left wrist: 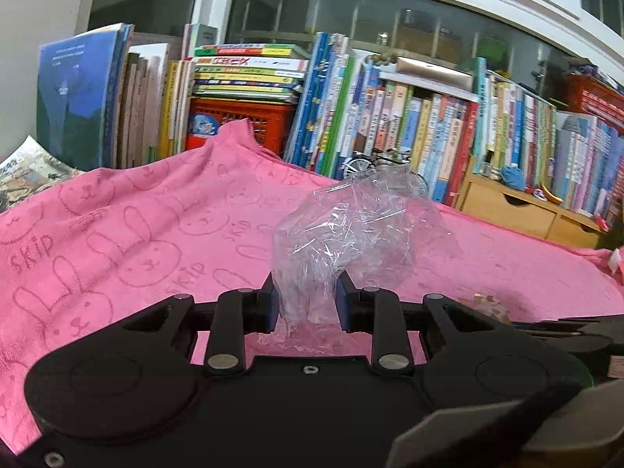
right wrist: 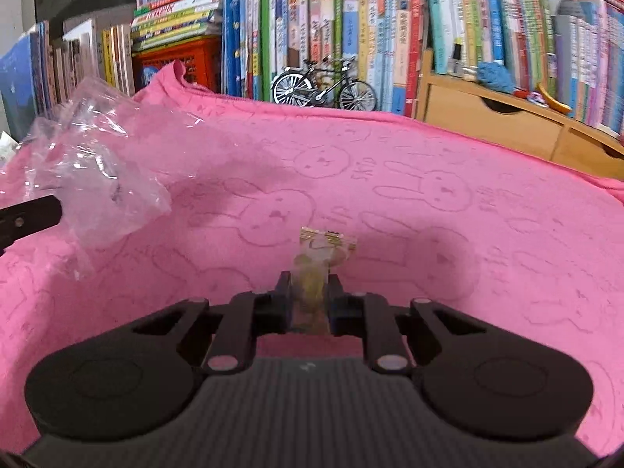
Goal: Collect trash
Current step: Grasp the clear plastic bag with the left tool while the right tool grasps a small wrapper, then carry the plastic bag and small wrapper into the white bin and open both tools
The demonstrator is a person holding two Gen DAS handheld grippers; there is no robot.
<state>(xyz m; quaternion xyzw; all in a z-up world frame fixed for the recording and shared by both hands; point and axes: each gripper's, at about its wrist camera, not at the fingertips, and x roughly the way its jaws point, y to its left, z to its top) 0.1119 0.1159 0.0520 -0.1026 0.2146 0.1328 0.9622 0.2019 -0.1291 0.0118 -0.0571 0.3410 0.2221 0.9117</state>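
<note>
A crumpled clear plastic bag rises from between the jaws of my left gripper, which is shut on its lower end above the pink towel. The same bag shows at the left of the right wrist view, with a left fingertip at the frame edge. My right gripper is shut on a small candy wrapper with a gold-striped top edge, which sticks up between its pads. In the left wrist view that wrapper peeks out at the lower right, beside the right gripper's dark body.
The pink rabbit-print towel covers the whole work surface. Behind it stand rows of books, a red crate, a model bicycle and a wooden drawer unit.
</note>
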